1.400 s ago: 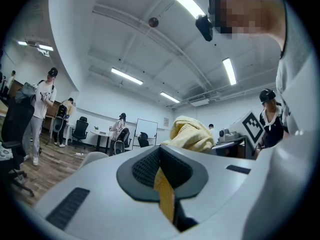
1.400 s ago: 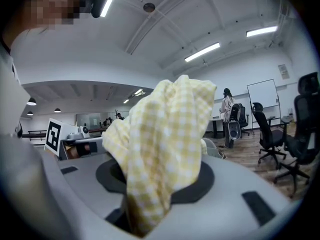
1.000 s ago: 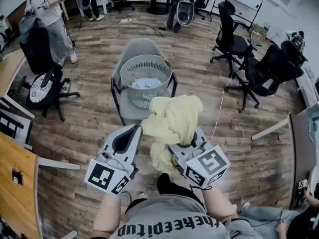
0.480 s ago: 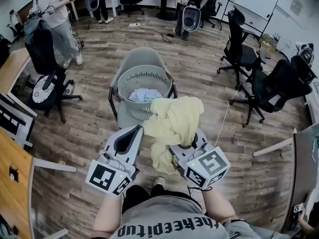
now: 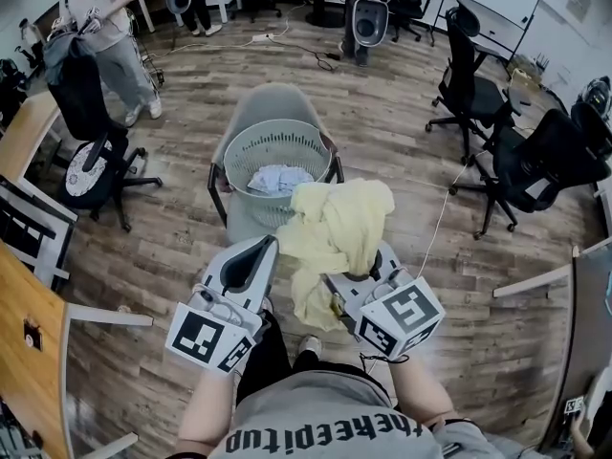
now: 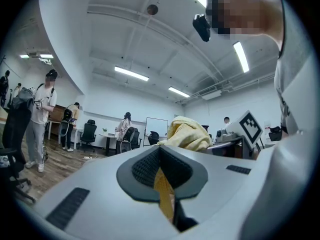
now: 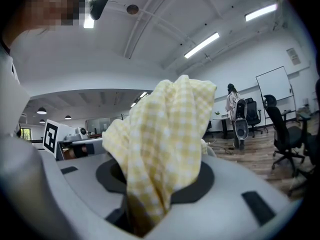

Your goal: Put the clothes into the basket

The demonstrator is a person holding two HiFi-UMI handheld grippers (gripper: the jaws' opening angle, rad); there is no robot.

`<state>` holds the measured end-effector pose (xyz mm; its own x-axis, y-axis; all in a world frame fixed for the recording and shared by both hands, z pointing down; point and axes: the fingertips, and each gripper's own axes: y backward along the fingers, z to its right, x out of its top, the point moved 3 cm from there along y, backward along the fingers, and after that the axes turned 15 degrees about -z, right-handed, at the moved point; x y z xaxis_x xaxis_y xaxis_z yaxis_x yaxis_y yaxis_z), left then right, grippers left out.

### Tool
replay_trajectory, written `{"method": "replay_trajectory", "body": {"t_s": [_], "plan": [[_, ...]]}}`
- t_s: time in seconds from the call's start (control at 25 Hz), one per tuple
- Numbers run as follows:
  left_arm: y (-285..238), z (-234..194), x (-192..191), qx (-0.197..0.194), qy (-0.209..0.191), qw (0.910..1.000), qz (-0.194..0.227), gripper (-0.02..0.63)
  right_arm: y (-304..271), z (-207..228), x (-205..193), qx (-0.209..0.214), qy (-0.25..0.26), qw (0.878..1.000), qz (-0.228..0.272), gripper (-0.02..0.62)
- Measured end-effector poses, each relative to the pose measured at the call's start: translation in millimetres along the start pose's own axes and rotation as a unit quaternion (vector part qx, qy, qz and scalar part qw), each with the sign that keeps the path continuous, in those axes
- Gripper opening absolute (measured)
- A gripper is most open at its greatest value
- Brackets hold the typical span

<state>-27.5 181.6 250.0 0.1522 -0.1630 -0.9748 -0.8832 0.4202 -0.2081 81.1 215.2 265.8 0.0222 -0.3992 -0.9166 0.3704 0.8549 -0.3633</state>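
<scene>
Change since earlier: both grippers have carried the yellow garment [image 5: 339,223] a little nearer the basket [image 5: 239,151]; the hold looks unchanged.
Head view, garment: bunched up in the air between the left gripper [image 5: 260,253] and the right gripper [image 5: 368,277], near the basket's close rim but not yet over its opening.
Head view, basket: standing on a grey chair [image 5: 273,98], with pale clothes [image 5: 280,177] already lying inside.
Left gripper view: the left gripper [image 6: 161,166] is nearly closed, its jaws pinching a thin strip of the yellow garment [image 6: 190,134] (most of the bundle rises beyond them).
Right gripper view: the right gripper [image 7: 150,186] is clamped on a thick fold of the checked yellow garment [image 7: 160,139], jaws held fairly wide by the cloth.
Step in hand: carrying the garment to the basket, as I judge it.
Next move calls for: bringing both grippers forward until the bundle hangs over the opening, then letting go with both together so no trailing end catches on the rim.
</scene>
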Motion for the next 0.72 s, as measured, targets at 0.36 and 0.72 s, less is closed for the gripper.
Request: {"method": "replay_trajectory", "body": {"t_s": [0.36,0.72], "plan": [[-27.4,-34.0,9.0,-0.017,-0.004,0.9998,-0.005,0.015,-29.5,20.9,15.3,-0.019,-0.011,1.000,-0.002,0.187],[-53.9,-89.1,19.3,-0.041,-0.008,0.9991,-0.011,0.015,-76.7,39.2,35.5,-0.045,-0.026,0.999,-0.003,0.187]]}}
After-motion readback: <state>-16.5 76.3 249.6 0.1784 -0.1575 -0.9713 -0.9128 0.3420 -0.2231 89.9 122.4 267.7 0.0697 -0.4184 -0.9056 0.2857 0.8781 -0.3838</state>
